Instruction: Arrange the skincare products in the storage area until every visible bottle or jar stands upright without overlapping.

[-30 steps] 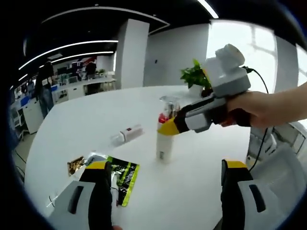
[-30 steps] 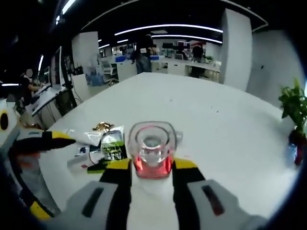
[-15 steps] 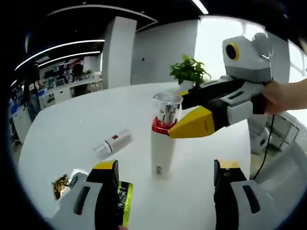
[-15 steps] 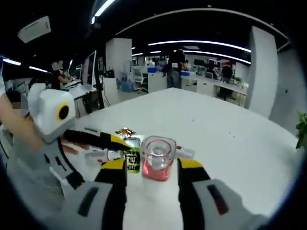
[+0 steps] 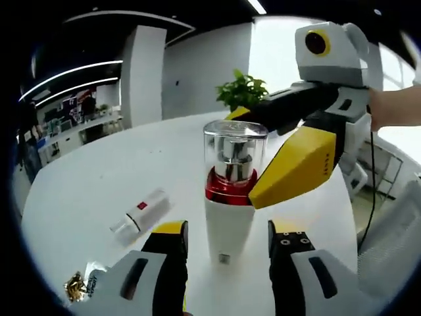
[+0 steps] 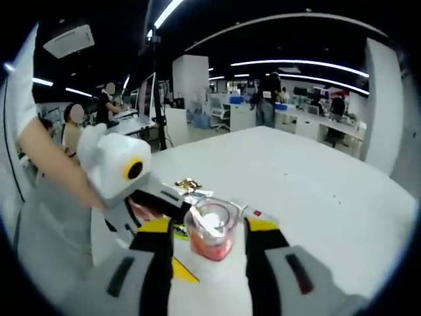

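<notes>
Jaws of the left gripper (image 5: 225,245) are standing on either side of the base of a tall white pump bottle with a red collar and clear cap (image 5: 230,191), parted a little wider than the body; whether they are touching it cannot be told, so I am reading this gripper as released and closing in low. The bottle is standing upright on the round white counter (image 5: 85,191), directly ahead of that gripper.

From the other side, the right gripper (image 6: 209,229) is flanking the bottle's clear cap and red collar (image 6: 209,230), its yellow-tipped jaws sitting close to both sides, but contact is not clear, so I cannot tell whether it is clenched or loose. Judging by this, the top is being steadied while the left gripper is moving in on the base, probably to keep the tall bottle from tipping.

Beyond and to the left of the left gripper, a small white tube with a red label (image 5: 139,209) is lying on its side, not yet stood up. A crumpled gold wrapper (image 5: 75,288) is lying near that gripper's left side.
</notes>
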Demonstrator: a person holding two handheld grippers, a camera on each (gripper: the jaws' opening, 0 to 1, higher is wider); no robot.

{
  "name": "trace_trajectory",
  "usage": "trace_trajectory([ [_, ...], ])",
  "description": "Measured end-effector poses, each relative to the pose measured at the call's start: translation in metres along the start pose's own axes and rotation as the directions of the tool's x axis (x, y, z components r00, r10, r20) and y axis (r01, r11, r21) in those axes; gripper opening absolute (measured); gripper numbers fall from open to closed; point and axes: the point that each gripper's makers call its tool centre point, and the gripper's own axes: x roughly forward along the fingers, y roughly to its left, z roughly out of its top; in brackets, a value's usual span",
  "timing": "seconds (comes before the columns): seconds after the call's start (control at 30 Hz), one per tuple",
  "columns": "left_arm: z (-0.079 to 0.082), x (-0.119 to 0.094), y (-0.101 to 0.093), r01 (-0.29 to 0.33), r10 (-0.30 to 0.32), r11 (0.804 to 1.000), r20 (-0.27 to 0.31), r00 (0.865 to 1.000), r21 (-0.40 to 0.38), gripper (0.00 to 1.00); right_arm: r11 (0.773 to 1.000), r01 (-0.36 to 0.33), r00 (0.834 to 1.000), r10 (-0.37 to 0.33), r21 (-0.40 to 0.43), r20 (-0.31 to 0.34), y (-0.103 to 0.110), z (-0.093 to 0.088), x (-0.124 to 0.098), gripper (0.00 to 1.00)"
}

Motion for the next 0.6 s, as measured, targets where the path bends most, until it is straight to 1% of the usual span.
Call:
trace_trajectory([
  [0.13, 0.000, 0.004, 0.001, 0.006, -0.006, 1.000, -0.002, 1.000, 0.026, 0.30, 1.000, -0.021, 1.000, 0.021, -0.006, -0.007, 0.001, -0.004, 0.002, 0.43],
  [0.2, 0.001, 0.005, 0.000, 0.019, -0.019, 0.999, 0.001, 1.000, 0.036, 0.29, 1.000, -0.026, 1.000, 0.026, -0.012, -0.005, 0.001, -0.005, 0.003, 0.42],
  [0.23, 0.001, 0.006, -0.001, 0.032, -0.032, 0.998, 0.001, 0.999, 0.053, 0.25, 1.000, -0.028, 1.000, 0.028, -0.013, -0.003, 0.001, -0.005, 0.003, 0.41],
  [0.27, 0.001, 0.006, 0.000, 0.027, -0.027, 0.998, -0.002, 1.000, 0.057, 0.26, 1.000, -0.027, 1.000, 0.027, -0.012, 0.000, 0.001, -0.005, 0.004, 0.41],
  [0.43, 0.002, 0.009, 0.002, 0.074, -0.074, 0.994, -0.002, 0.997, 0.078, 0.25, 1.000, 0.008, 1.000, -0.008, 0.005, 0.019, -0.005, -0.003, 0.005, 0.37],
  [0.47, 0.002, 0.010, 0.003, 0.102, -0.101, 0.991, -0.009, 0.995, 0.092, 0.25, 1.000, 0.017, 1.000, -0.017, 0.011, 0.024, -0.006, -0.003, 0.005, 0.36],
  [0.6, 0.005, 0.013, 0.001, 0.159, -0.157, 0.980, -0.022, 0.987, 0.117, 0.25, 0.999, 0.046, 0.998, -0.047, 0.018, 0.035, -0.010, -0.003, 0.005, 0.36],
])
